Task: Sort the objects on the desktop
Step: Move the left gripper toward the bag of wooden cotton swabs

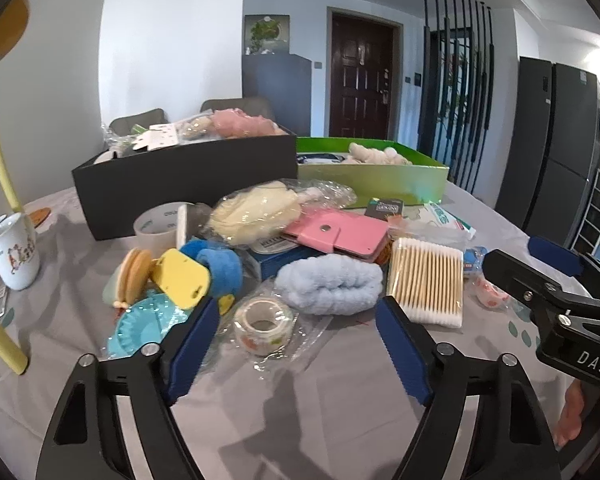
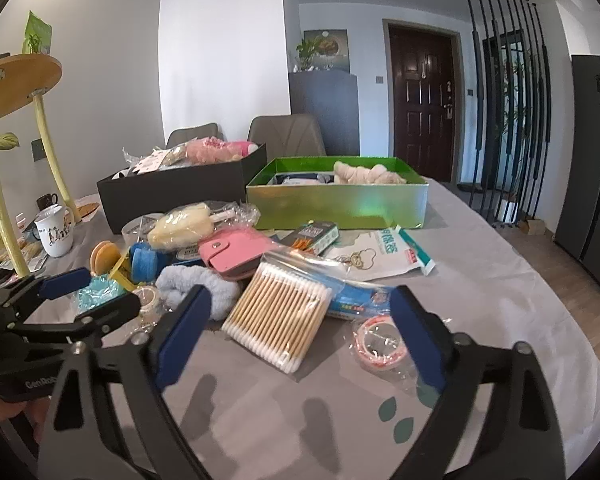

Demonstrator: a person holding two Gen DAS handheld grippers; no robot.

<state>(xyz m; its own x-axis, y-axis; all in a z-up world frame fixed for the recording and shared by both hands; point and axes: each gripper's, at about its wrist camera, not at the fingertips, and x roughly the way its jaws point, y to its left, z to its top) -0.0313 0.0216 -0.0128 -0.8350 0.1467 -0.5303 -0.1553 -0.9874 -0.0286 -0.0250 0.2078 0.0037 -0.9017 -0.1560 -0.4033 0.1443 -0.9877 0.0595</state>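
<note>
Left hand-held gripper: jaws wide, nothing gripped; wrapped tape roll lies on worktop between fingertips. Right hand-held gripper: jaws wide, empty, astride cotton-swab pack. Far: black box left, green box right.

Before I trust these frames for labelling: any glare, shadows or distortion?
Left wrist view: strong fisheye bending, glare at the upper right edge, gripper shadows on the grey tablecloth. Right wrist view: same bending, sheen on the green cardboard box, shadows beneath the fingers.
</note>
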